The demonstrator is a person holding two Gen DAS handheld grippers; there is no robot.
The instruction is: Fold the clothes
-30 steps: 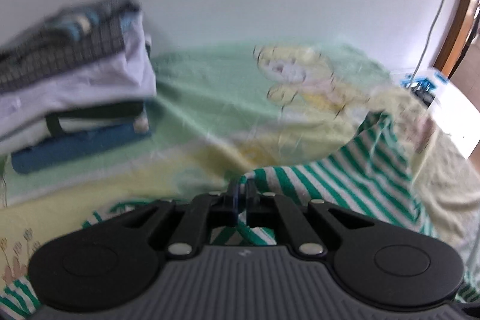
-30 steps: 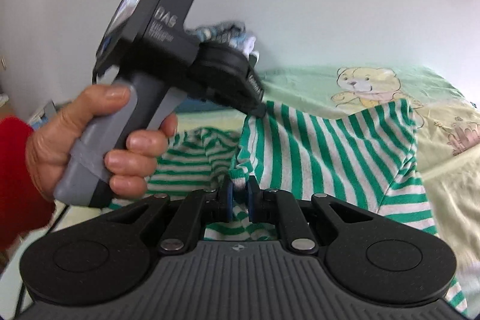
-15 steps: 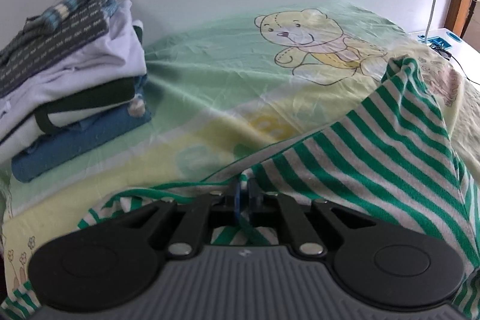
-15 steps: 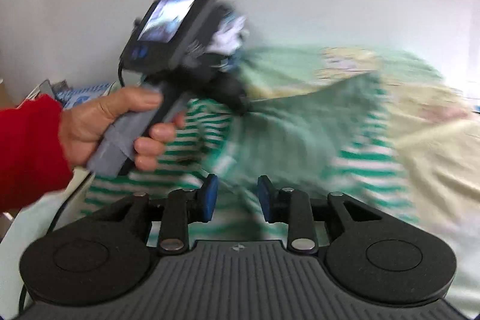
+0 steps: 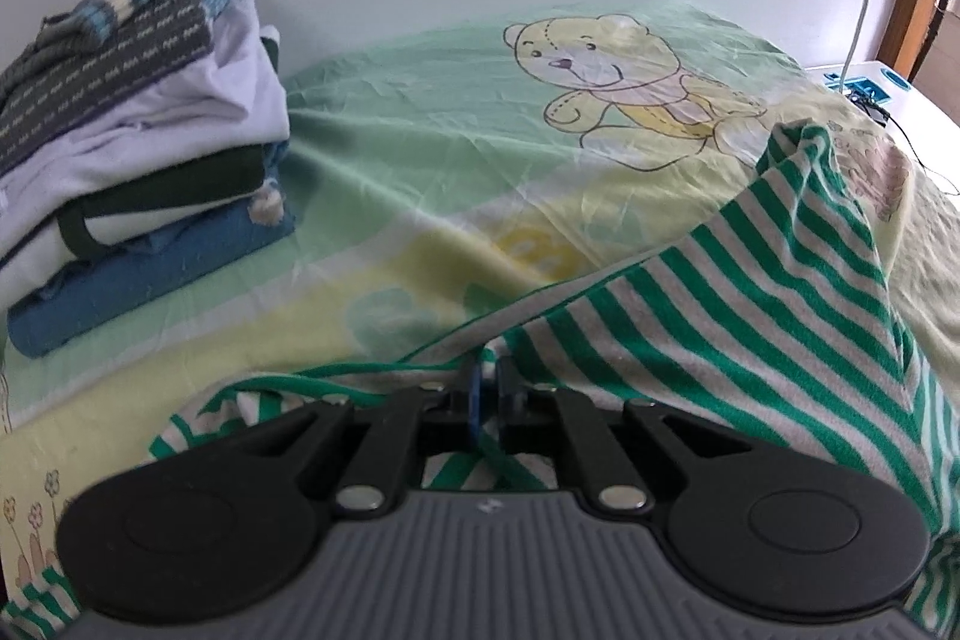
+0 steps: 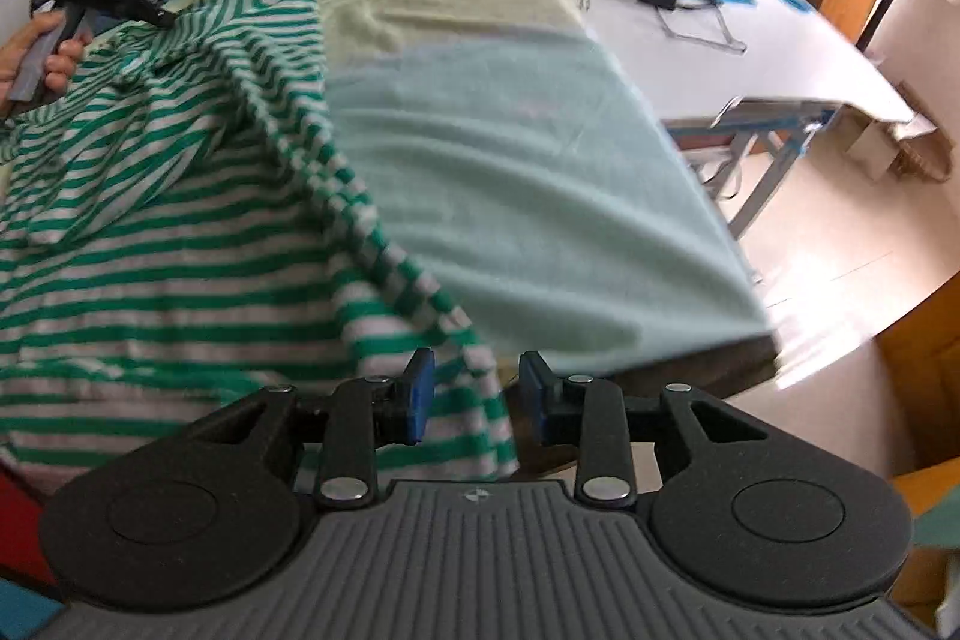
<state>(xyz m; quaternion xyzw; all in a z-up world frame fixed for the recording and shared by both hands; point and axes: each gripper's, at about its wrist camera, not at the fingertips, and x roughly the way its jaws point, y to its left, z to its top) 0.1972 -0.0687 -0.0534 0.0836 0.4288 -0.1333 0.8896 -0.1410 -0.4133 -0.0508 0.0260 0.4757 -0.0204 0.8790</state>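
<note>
Across near half of bed, striped shirt lying spread, hem reaching near edge. Left gripper clenching shirt edge. Right gripper, jaws just opening, hovering released over hem corner. Step: regrasping; next needing pinch there.

Green-and-white striped shirt spread rumpled over a bear-print sheet; one edge raised in a taut ridge, fabric creased, hem hanging at the near side; folded clothes pile stacked at the sheet's far left corner
</note>
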